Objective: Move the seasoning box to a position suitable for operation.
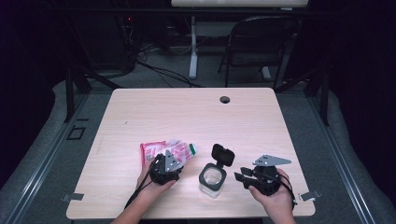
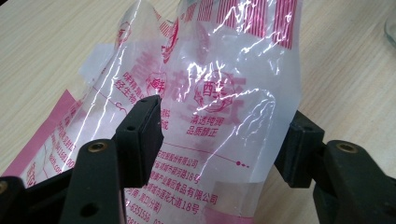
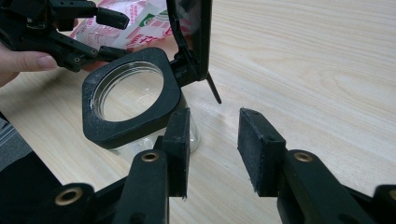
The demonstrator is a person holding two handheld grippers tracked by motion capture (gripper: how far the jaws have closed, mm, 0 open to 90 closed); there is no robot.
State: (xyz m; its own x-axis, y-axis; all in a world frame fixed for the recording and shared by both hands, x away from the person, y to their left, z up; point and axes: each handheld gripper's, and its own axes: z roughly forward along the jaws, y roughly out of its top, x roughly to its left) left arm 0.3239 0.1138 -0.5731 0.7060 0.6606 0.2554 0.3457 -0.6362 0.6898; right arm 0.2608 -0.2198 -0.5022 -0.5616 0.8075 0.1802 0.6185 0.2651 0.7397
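- At the left of the wooden table [image 1: 196,112], the left gripper [image 1: 164,164] comes down over a pink-and-clear plastic food bag [image 1: 161,151] lying flat near the front edge; in the left gripper view the bag [image 2: 205,84] sits between the two black jaws, which stand wide on either side of it, and whether the pads yet press the film cannot be told.
- The bag looks light, thin and crinkly, its glossy film throwing back glare; it will likely slip and buckle under a pinch, so a hold across a gathered fold or the sealed edge seems safer than on the flat face.
- Red Chinese print covers the film, with two round crests, a striped band at the top and lines of small characters and digits lower down; most of it is too creased to read with confidence.
- At centre, just right of the bag, stands a clear jar [image 1: 212,179] with a black square collar and a hinged black lid [image 1: 222,155] flipped up; it looks rigid and breakable, best steadied by the collar.
- At the right, the right gripper [image 1: 243,176] hovers beside the jar, its jaws parted and empty, one pad [image 3: 180,140] close to the collar [image 3: 130,126].
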